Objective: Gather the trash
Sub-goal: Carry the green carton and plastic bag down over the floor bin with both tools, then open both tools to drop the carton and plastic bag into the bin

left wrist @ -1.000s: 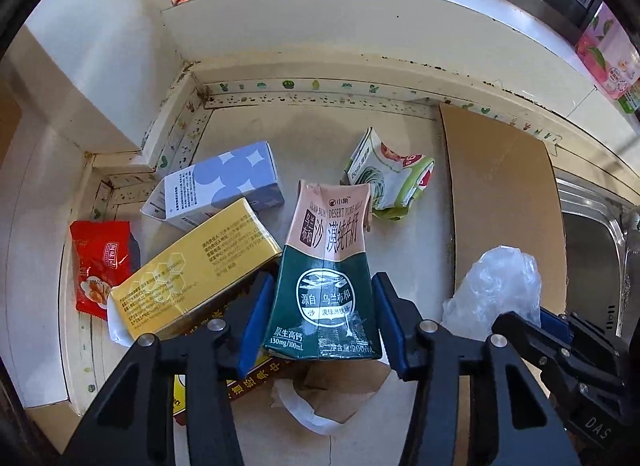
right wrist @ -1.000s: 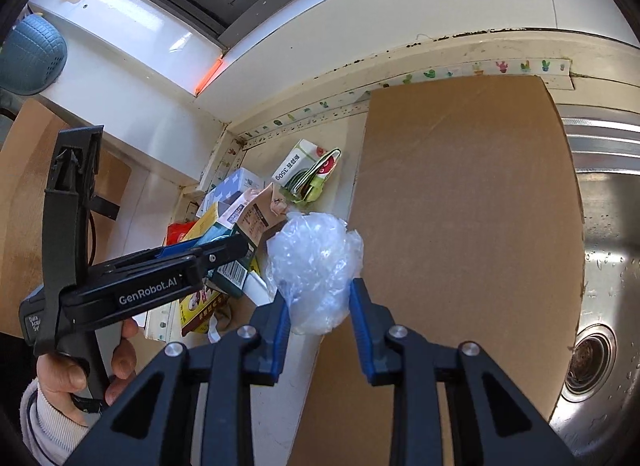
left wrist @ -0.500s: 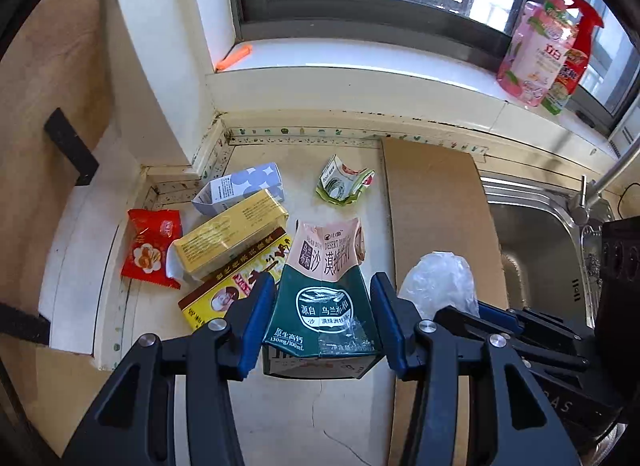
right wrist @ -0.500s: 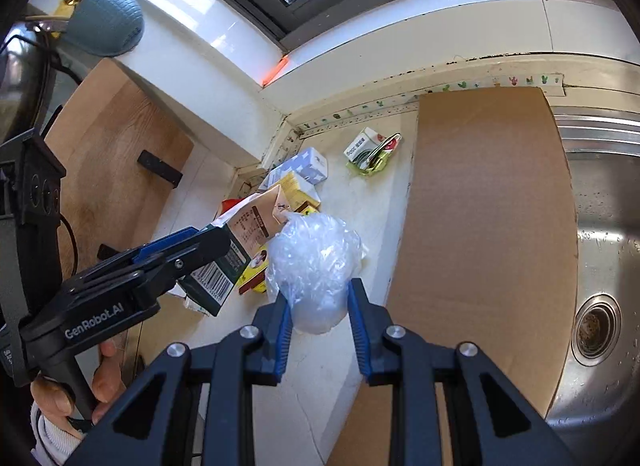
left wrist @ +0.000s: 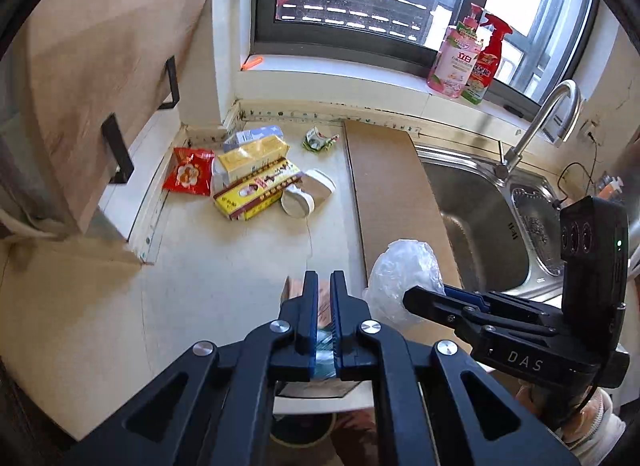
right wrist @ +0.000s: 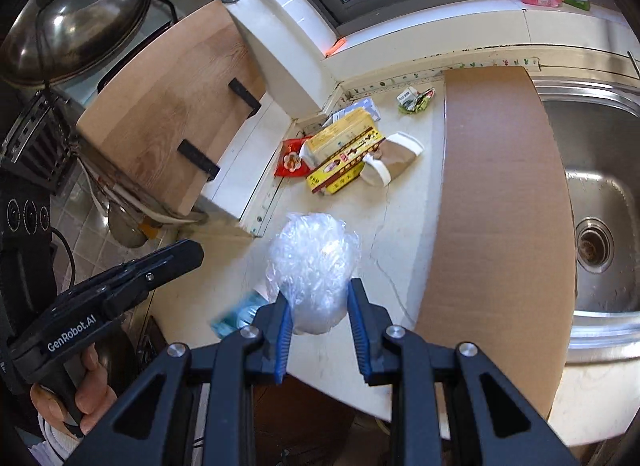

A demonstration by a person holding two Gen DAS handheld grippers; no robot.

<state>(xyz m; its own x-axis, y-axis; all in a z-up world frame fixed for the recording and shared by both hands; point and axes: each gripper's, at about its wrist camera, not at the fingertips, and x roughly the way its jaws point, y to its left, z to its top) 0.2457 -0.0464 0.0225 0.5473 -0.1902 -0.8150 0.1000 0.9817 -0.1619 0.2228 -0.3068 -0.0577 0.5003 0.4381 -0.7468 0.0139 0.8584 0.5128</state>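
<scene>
Both hand-held grippers tilt steeply down over the near counter edge. The left gripper (left wrist: 324, 286) has its blue pads nearly together, with the green-and-tan milk carton (left wrist: 325, 340) seen blurred between and below them. The right gripper (right wrist: 318, 298) clamps one crumpled clear plastic bag (right wrist: 314, 266). Six pieces of trash lie far-left, including one red snack packet (left wrist: 188, 171).

You have two grippers in view: the left gripper (left wrist: 324, 286) and the right gripper (right wrist: 318, 298). One clear plastic wad (right wrist: 314, 262). On the counter: two yellow boxes (left wrist: 253, 153) (left wrist: 256, 193), one blue-dotted carton (left wrist: 256, 134), one red snack packet (left wrist: 188, 175), one crumpled green carton (left wrist: 318, 139), one flattened paper cup (left wrist: 308, 193). One cardboard sheet (left wrist: 392, 193). Two bottles on the sill (left wrist: 456, 61) (left wrist: 486, 61).
</scene>
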